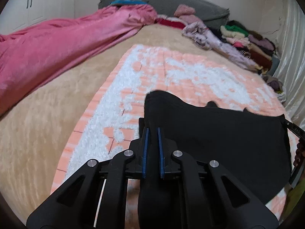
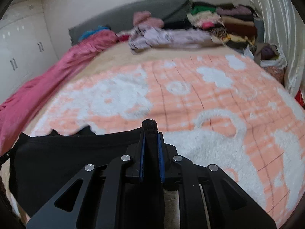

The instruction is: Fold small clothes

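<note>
Left gripper (image 1: 152, 128): clenched on a fold of the black garment (image 1: 219, 133); the cloth rises between the blue pads (image 1: 145, 148) at lower centre of the left wrist view and runs back under the linkage.
Right gripper (image 2: 151, 133): clamped on another bunched edge of the same black garment (image 2: 66, 162); a rolled hem pokes up past the fingertips at lower centre of the right wrist view.
Black garment, place: stretched between the two grippers, spreading to the lower right in the left wrist view and to the lower left in the right wrist view, over the near edge of the fluffy blanket.
Fluffy blanket (image 2: 190, 99): peach and white, with a thin grid of darker lines, filling the middle of both views on the beige bed cover (image 1: 47, 124).
Pink quilt (image 1: 57, 49): bunched along the left side of the bed, running to the upper centre.
Clothes pile (image 2: 228, 24): mixed colours, stacked at the upper right against the grey headboard (image 1: 162, 2).
Lilac patterned cloth (image 2: 171, 38): crumpled in front of that pile.
Wardrobe doors (image 1: 38, 0): white with dark handles, upper left.
Curtain (image 2: 276, 28): pale and shiny, along the right edge.
Writing: no brand, label or lettering can be read; both views are blurred.
</note>
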Tool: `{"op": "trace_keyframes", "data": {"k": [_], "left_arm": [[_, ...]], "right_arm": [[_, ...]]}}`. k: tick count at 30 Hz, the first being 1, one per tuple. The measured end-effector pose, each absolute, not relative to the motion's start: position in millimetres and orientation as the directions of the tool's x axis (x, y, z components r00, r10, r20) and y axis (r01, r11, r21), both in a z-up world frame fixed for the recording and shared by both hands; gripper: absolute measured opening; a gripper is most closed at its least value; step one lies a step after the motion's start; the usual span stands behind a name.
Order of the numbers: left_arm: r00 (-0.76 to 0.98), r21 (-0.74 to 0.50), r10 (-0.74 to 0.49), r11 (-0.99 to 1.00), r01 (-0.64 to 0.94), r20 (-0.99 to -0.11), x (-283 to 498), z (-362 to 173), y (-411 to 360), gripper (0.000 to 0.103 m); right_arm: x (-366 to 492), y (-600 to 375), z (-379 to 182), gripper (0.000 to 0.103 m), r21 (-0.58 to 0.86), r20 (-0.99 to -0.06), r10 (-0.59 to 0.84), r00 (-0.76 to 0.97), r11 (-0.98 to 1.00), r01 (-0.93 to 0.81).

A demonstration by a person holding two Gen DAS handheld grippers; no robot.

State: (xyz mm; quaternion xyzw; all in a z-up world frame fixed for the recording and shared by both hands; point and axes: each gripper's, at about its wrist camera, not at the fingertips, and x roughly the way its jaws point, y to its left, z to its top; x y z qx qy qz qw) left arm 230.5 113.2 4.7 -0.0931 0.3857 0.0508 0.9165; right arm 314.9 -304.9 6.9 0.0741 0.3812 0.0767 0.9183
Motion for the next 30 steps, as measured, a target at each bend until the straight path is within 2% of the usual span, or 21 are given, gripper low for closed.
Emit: {"op": "trace_keyframes", "data": {"k": [3, 9, 12, 14, 16, 18, 19, 22, 30], "left_arm": [[0.644, -0.073, 0.086, 0.974, -0.216, -0.76, 239.1, -17.2, 118.2, 0.0], [0.602, -0.114, 0.07, 0.958, -0.262, -0.795, 230.9, -40.4, 135.7, 0.0], [0.628, -0.134, 0.064, 0.956, -0.263, -0.776, 222.3, -31.1, 137.3, 0.0], [0.649, -0.133, 0.067, 0.958, -0.254, -0.758, 216.8, -21.3, 136.2, 0.0], [0.664, -0.126, 0.07, 0.962, -0.243, -0.744, 211.7, -12.5, 133.3, 0.0], [0.676, -0.126, 0.067, 0.964, -0.232, -0.734, 207.2, -5.0, 128.9, 0.006], [0.68, -0.126, 0.066, 0.965, -0.229, -0.73, 205.6, -2.4, 127.6, 0.012], [0.688, -0.133, 0.049, 0.969, -0.208, -0.724, 201.3, 4.4, 121.9, 0.018], [0.71, -0.141, 0.014, 0.977, -0.159, -0.704, 185.5, 17.3, 105.0, 0.034]], "right_arm": [[320.7, -303.5, -15.1, 0.011, 0.183, -0.74, 0.171, 0.651, 0.982, -0.049], [318.6, -299.8, -16.2, 0.015, 0.151, -0.739, 0.138, 0.659, 0.988, -0.038], [312.0, -299.1, -9.1, 0.028, 0.138, -0.721, 0.128, 0.682, 0.99, -0.04], [302.7, -299.6, -0.5, 0.041, 0.14, -0.694, 0.138, 0.707, 0.989, -0.055], [295.0, -298.7, 5.7, 0.046, 0.137, -0.681, 0.145, 0.718, 0.988, -0.07], [283.2, -295.9, 12.9, 0.047, 0.128, -0.665, 0.156, 0.731, 0.987, -0.095], [279.1, -294.7, 15.9, 0.051, 0.125, -0.659, 0.16, 0.735, 0.987, -0.103], [258.2, -290.8, 26.1, 0.061, 0.121, -0.63, 0.169, 0.758, 0.985, -0.12], [212.7, -287.6, 39.1, 0.069, 0.149, -0.598, 0.21, 0.773, 0.977, -0.15]]}}
